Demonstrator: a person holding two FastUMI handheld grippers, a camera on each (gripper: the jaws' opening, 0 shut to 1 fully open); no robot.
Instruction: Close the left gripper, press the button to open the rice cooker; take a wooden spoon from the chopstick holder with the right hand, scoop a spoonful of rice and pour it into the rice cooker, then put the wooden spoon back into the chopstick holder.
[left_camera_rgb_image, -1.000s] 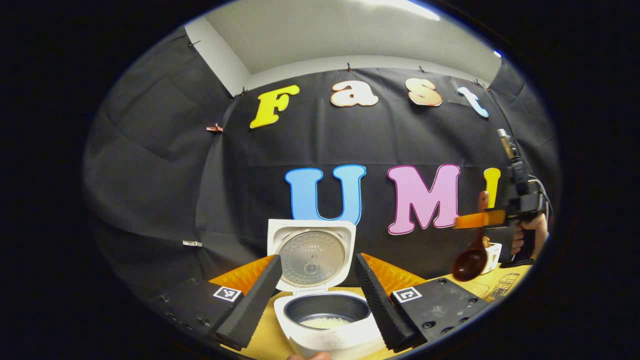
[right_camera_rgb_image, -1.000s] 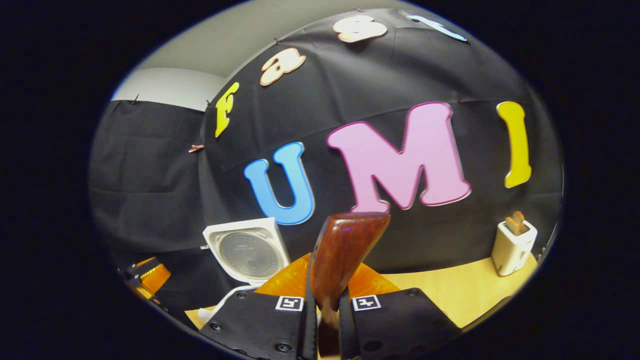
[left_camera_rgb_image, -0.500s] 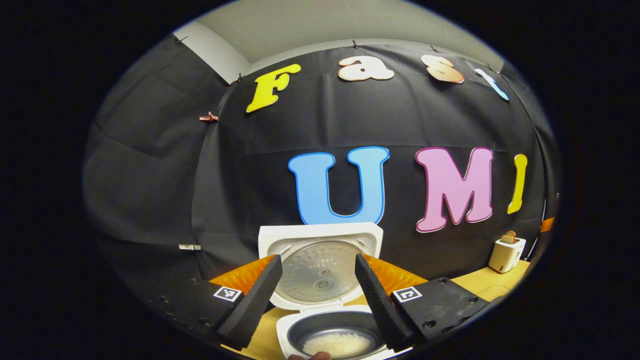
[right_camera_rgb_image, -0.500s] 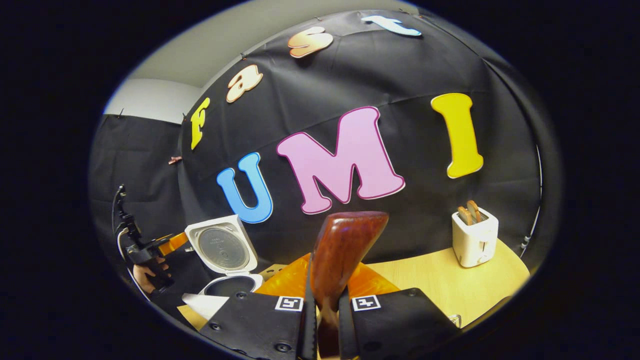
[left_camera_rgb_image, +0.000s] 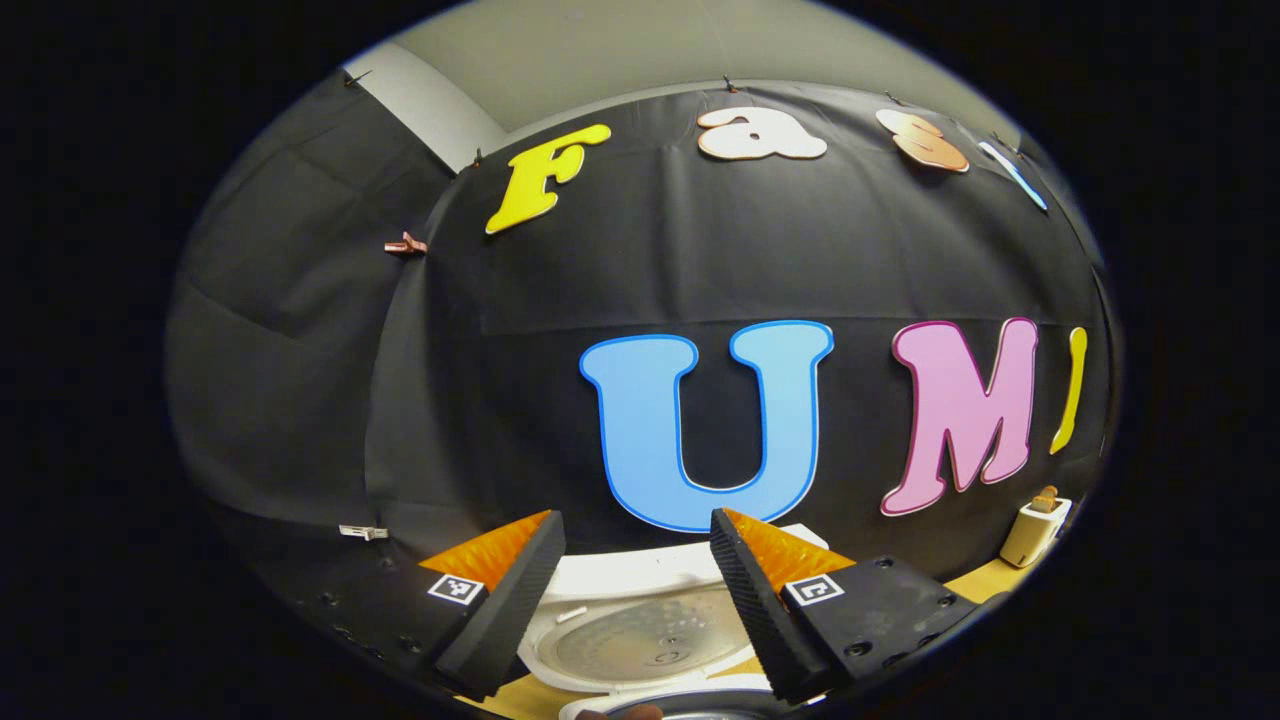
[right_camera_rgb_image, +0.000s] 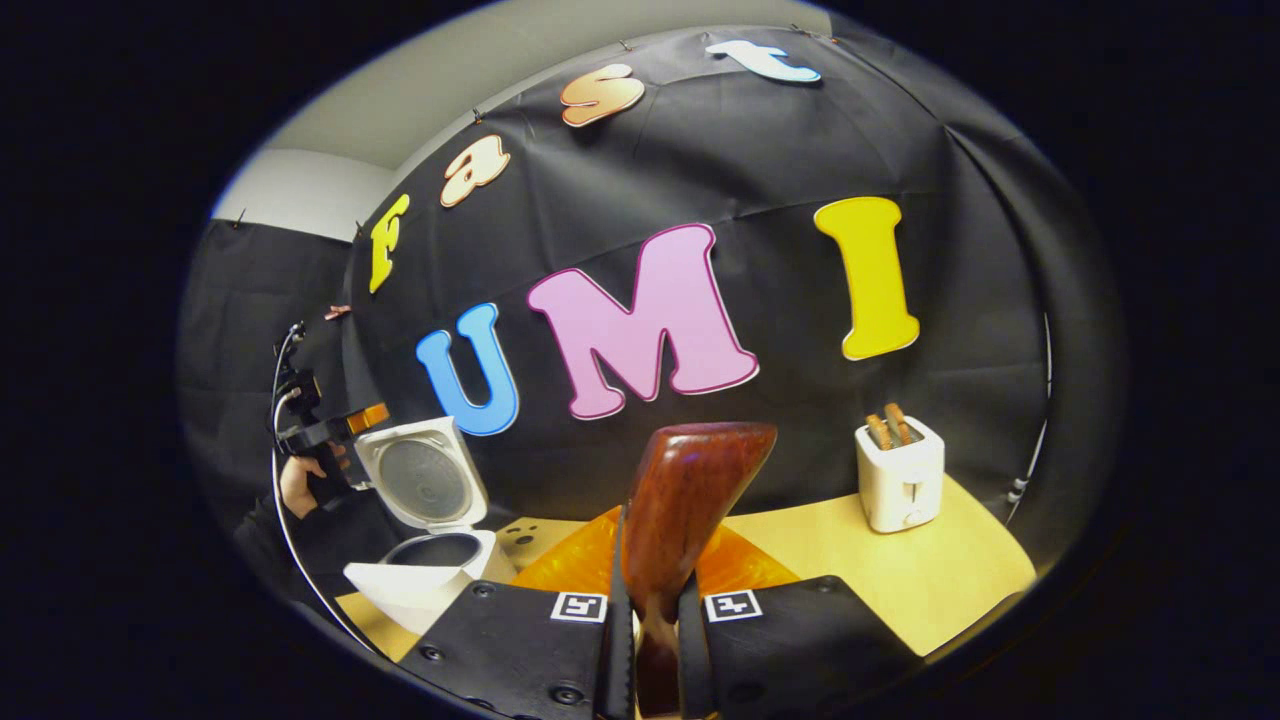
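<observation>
Brown and shiny, the wooden spoon (right_camera_rgb_image: 690, 510) stands up between the two fingers of the right gripper (right_camera_rgb_image: 655, 640). Both fingers press on its handle, so the jaws are nearly together with the spoon held tight. Its wide end points up, in front of the black cloth wall.

Far off on the right, a small white chopstick holder (right_camera_rgb_image: 899, 474) sits on the light wooden table (right_camera_rgb_image: 900, 580), close to the wall. Two brown wooden handles stick up out of it.

On the left of the table stands the white rice cooker (right_camera_rgb_image: 425, 560). Its round lid (right_camera_rgb_image: 420, 485) is tipped up and open, and the dark pot inside shows. The left gripper (right_camera_rgb_image: 345, 425) hangs by the top of that lid, held by a hand (right_camera_rgb_image: 300, 485).

In the left gripper view, the left gripper (left_camera_rgb_image: 635, 590) has its jaws wide apart and holds nothing. The open lid (left_camera_rgb_image: 640, 640) lies just below and between its fingers. The chopstick holder (left_camera_rgb_image: 1035, 525) shows small at the far right.
</observation>
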